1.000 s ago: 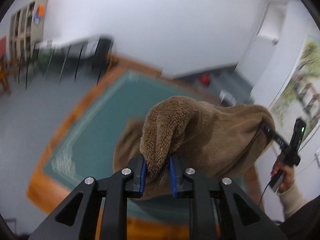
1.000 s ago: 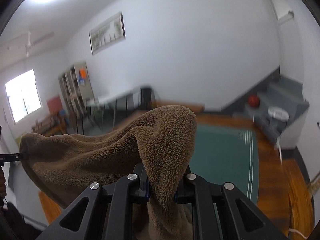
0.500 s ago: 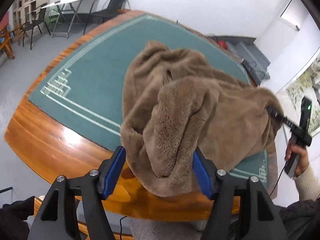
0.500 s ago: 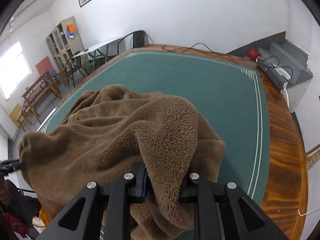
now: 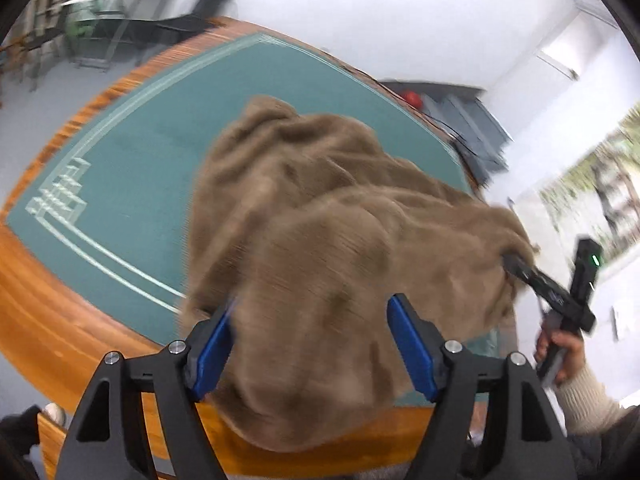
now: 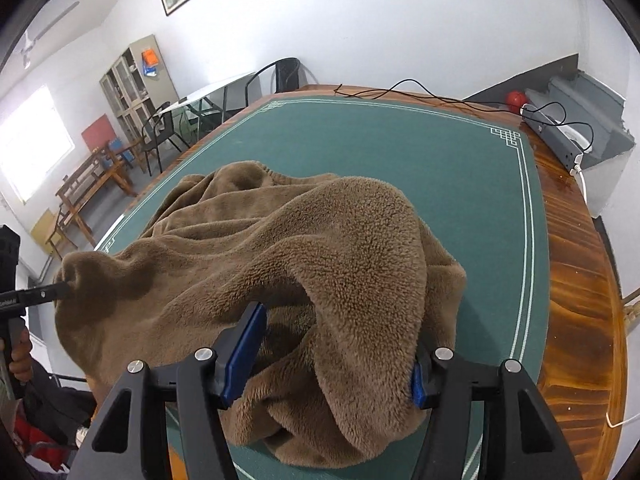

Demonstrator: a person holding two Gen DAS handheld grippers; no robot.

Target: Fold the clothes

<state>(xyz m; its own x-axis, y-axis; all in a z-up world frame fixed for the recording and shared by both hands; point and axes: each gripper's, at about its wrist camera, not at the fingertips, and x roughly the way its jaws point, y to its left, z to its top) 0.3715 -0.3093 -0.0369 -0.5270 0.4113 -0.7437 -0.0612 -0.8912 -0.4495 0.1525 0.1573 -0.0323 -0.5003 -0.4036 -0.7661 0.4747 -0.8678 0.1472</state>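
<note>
A brown fleece garment [image 5: 328,220] lies bunched in a heap on the near part of the green felt table [image 5: 120,168], hanging slightly over the front edge. My left gripper [image 5: 312,308] is open, its blue pads [image 5: 212,352] wide apart with a fold of fleece lying loose between them. In the right wrist view the garment [image 6: 320,240] drapes over my right gripper [image 6: 340,320], which is also open; its right pad is mostly hidden under the fleece. Each gripper shows in the other's view at the garment's far corner: the right gripper [image 5: 510,260], the left gripper [image 6: 64,290].
The table [image 6: 460,184] has a wide wooden rim; bare felt stretches beyond the garment. A black cable [image 6: 420,94] and a power strip [image 6: 560,140] lie at its far right. A hand [image 5: 560,352] holds the right gripper's handle. Chairs [image 6: 160,132] stand past the far left.
The garment came down from mid-air onto the table. The left gripper opened half a second ago; the right gripper, shut on the fleece until then, has now opened too.
</note>
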